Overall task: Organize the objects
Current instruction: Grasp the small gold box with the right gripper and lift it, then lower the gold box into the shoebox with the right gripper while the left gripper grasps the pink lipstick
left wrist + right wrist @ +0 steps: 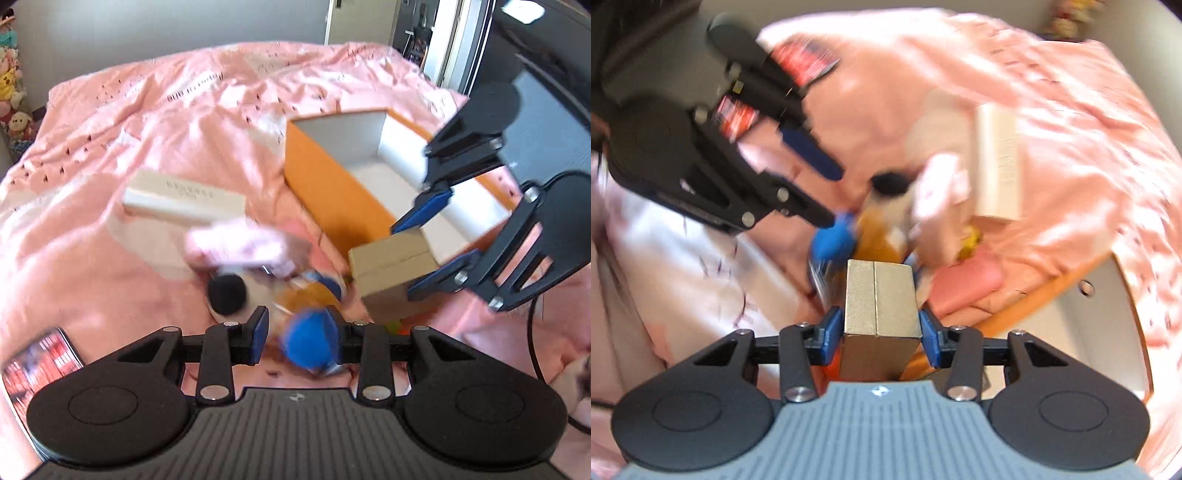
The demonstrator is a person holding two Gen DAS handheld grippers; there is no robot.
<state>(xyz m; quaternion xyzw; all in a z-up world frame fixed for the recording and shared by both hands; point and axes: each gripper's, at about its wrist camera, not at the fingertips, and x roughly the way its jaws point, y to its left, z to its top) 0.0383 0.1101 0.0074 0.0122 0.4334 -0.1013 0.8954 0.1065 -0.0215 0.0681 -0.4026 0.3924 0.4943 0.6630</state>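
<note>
Clearly the small tan carton [881,317] is stiff and light — the right gripper [881,328] pinches its flat sides above the bedding, near the orange box [332,184]. Meanwhile the left gripper [301,338] sits around a blurred blue thing [308,341] — whether it pinches, I cannot tell.

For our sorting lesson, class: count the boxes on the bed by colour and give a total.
orange box: 1
cream box: 1
tan box: 1
Total: 3

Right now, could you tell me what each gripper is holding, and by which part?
The right gripper clamps the tan box across its two long sides, near one end. The left gripper has a blue object between its fingers; blur hides the exact hold.
</note>
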